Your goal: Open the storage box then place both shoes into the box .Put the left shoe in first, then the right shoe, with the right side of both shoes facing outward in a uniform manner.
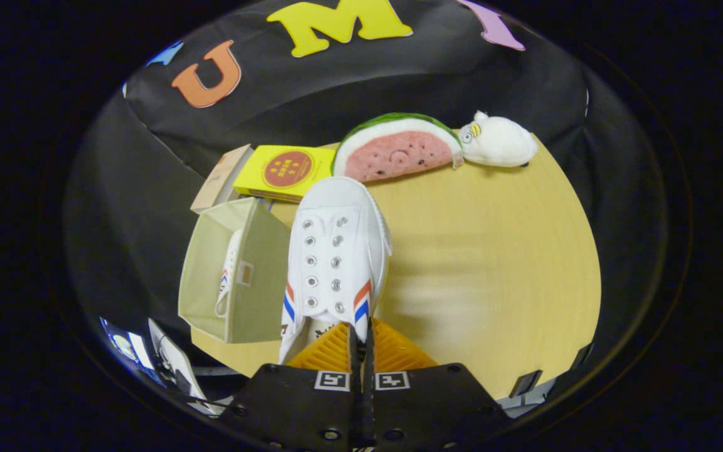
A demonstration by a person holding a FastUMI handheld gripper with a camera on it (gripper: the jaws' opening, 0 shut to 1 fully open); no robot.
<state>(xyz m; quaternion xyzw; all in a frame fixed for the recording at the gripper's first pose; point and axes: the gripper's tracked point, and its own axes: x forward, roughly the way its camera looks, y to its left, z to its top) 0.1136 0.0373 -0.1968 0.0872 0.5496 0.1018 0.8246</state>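
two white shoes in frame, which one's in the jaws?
The white shoe just ahead of the gripper, toe pointing away, jaws shut on its heel. The other shoe already sits on its side inside the open storage box.

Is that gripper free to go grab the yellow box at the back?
Probably not yet: the gripper is shut on a white shoe, whose toe points toward the yellow box. The shoe would need setting down first, likely in the storage box beside it.

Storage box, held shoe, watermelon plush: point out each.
storage box (pixel 211 263): gripper view, its beige side wall.
white shoe (pixel 336 251): gripper view, eyelet panel; gripper (pixel 361 345) shut on its heel.
watermelon plush (pixel 396 154): gripper view, pink flesh.
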